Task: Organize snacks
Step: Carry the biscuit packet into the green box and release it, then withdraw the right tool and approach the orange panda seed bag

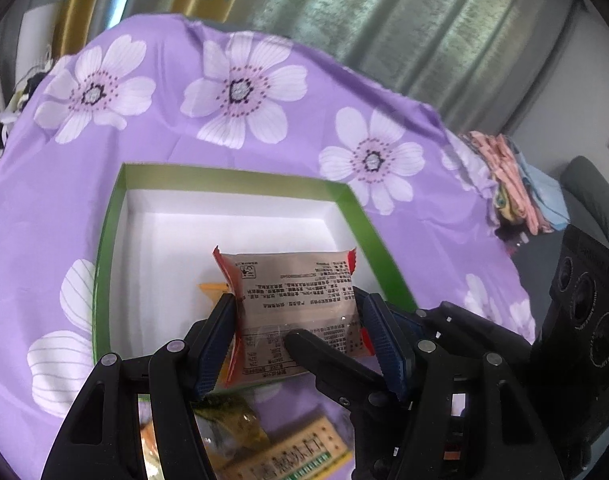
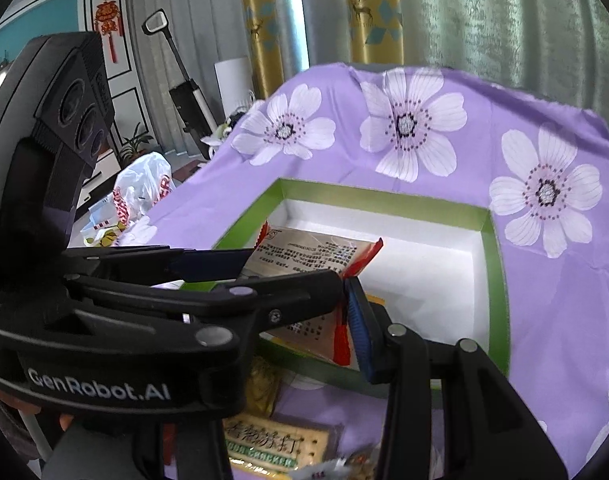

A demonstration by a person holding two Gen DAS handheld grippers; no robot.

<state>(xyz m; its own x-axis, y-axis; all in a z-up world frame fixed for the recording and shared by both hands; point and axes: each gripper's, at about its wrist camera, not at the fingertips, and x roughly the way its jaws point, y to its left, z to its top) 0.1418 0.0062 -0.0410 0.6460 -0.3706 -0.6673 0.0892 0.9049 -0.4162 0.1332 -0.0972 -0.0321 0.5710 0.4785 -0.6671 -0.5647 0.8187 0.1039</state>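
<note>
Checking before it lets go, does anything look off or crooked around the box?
One thing: the snack packet is held printed back up and tilted over the green box, and both the left gripper and right gripper reach it at once. No spill or damage shows.

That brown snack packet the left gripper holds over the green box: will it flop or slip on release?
The brown snack packet looks puffy yet keeps its shape, so probably light, semi-stiff. Its glossy film may slip between the left gripper pads. It should land flat in the green box.

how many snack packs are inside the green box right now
2 visible: a tan packet gripped over the green box, and a yellow-edged pack on its floor beneath. More may be hidden underneath.
</note>
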